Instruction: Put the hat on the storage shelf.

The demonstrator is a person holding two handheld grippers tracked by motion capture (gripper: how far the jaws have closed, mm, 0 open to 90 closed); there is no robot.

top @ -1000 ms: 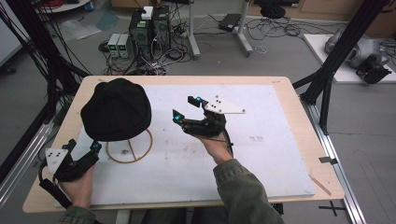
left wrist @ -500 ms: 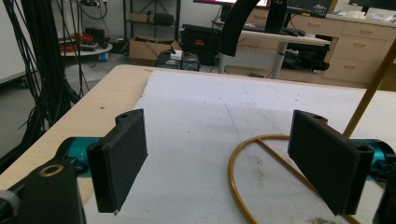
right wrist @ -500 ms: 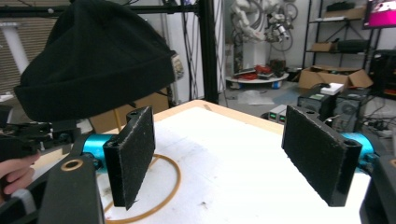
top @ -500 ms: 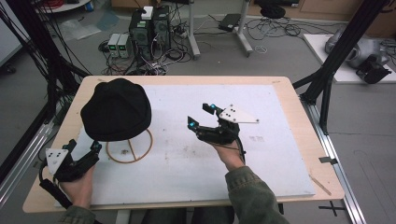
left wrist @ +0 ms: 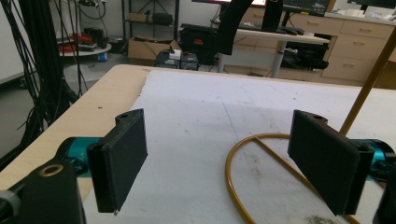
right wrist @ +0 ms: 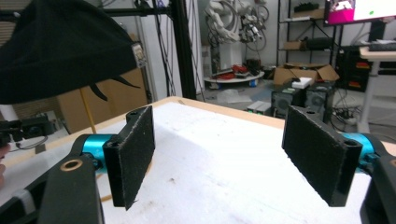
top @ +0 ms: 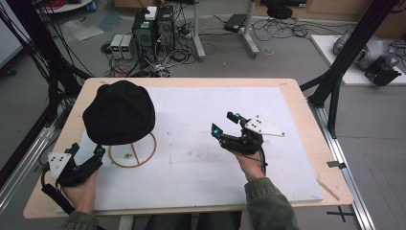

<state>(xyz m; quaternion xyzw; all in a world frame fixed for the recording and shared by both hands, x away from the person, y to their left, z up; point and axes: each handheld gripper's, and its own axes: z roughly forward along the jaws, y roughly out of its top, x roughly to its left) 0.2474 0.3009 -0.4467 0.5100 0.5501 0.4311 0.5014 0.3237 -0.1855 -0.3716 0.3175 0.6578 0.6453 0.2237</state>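
- Jaws of both grippers stood wide apart with nothing between them: the right gripper [top: 225, 123] hung over the middle of the sheet, the left gripper [top: 89, 152] sat low at the near left corner, just beside the stand's base ring.
- Table [top: 287, 84] was light wood, covered almost wholly by a white sheet [top: 201, 115] (scuffed and lightly stained near the middle).
- Black hat [top: 118, 113] sat on a thin wooden stand [top: 132, 155] at the left part of the sheet; the crown hid the post in the high view, so only the ring base showed under it.
- In the right gripper view the hat [right wrist: 56, 46] hung at upper left, well apart from the black pads [right wrist: 135, 154]; the stand's post [right wrist: 86, 112] showed below its brim.
- In the left gripper view the ring [left wrist: 261, 158] curved between the pads [left wrist: 119, 156] but touched neither; the post [left wrist: 369, 84] rose slanting at the right edge.
- Step in hand, as I judged it: reach phase, hat not yet gripped, both hands free (nothing lifted off the stand).
- Next move probably called for swinging the right gripper left toward the hat's brim, keeping the pads wide enough to take the soft fabric edge, then pinching.
- Left gripper was placed to steady the stand; closing on the thin ring or post would need a much narrower gap and care not to tip the stand.
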